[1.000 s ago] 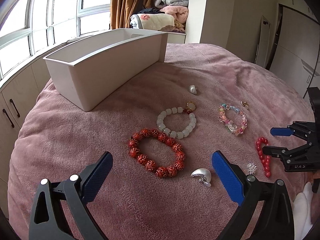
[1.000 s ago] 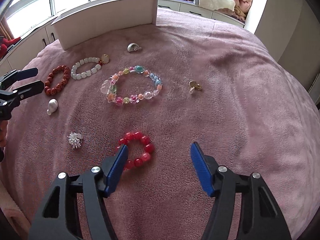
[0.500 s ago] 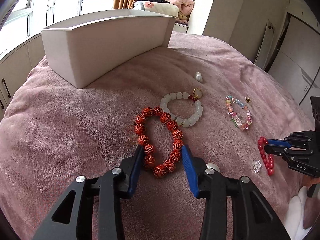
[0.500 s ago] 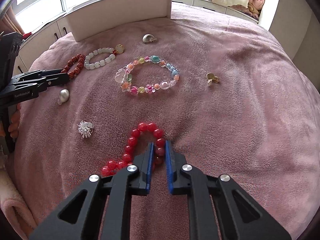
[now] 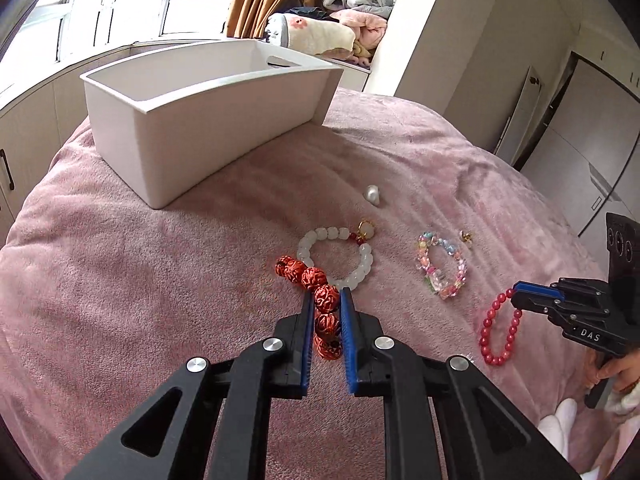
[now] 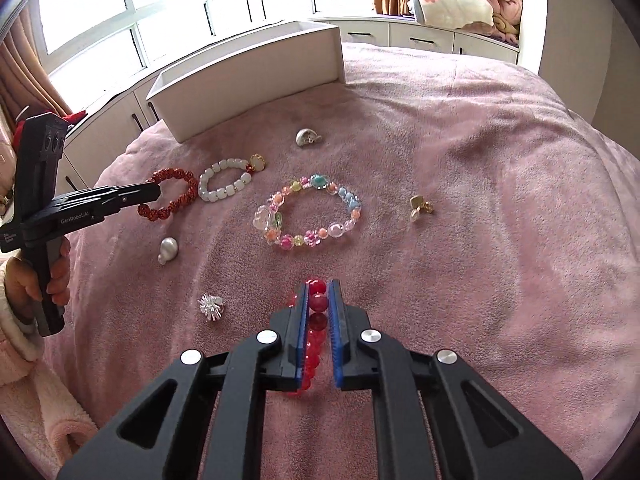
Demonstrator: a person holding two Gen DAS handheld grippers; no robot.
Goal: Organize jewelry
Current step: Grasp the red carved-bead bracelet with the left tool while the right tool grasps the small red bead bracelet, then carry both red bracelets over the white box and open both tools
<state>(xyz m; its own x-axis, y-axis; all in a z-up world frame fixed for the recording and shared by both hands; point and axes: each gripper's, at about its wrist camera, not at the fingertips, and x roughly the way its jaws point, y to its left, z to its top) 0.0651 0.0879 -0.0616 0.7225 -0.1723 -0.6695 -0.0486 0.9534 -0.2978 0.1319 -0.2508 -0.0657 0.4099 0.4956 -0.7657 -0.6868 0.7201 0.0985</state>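
My left gripper [image 5: 325, 296] is closing its jaws on a carved dark-red bead bracelet [image 5: 310, 278]; the blue pads press its beads and one end hangs raised off the pink blanket. The right wrist view shows that bracelet [image 6: 172, 200] at the left gripper [image 6: 154, 194], on the left. My right gripper [image 6: 319, 286] is shut on a glossy red bead bracelet [image 6: 318, 302], which dangles from it [image 5: 498, 332] above the blanket. A white open bin [image 5: 200, 128] stands at the far left of the bed.
On the blanket lie a white bead bracelet [image 6: 224, 184], a pastel bead bracelet [image 6: 312, 212], a silver shell piece [image 6: 306, 137], a gold earring [image 6: 420, 204], a pearly drop [image 6: 168, 248] and a sparkly ring [image 6: 210, 307]. A person's hand and fluffy sleeve hold each gripper.
Both grippers went from wide open to shut on their bracelets. Each has since risen a little, lifting part of its bracelet off the blanket.
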